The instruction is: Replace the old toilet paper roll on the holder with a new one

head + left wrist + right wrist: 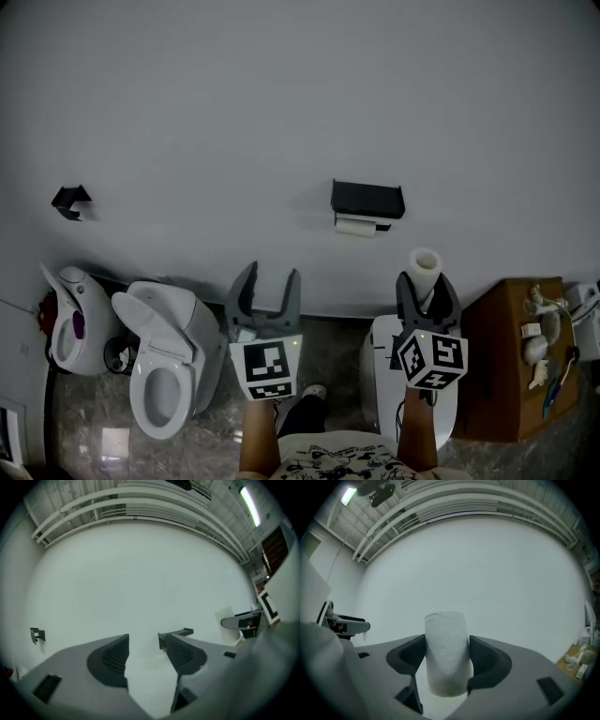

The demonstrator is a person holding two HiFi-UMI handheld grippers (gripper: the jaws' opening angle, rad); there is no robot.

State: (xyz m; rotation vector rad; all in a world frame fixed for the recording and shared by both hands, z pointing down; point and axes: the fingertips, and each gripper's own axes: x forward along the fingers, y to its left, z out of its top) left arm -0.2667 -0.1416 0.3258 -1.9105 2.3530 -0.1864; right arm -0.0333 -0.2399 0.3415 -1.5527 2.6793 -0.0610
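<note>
The right gripper pinches a fresh toilet paper roll upright between its fingers, held up below and to the right of the black holder on the white wall. A thin old roll sits under that holder. The left gripper is raised towards the wall, its fingers spread with nothing between them, lower and to the left of the holder.

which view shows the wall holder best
Head view: the whole holder shows, with the old roll under it. Left gripper view catches only part of it past a jaw; right gripper view shows none of it.
</note>
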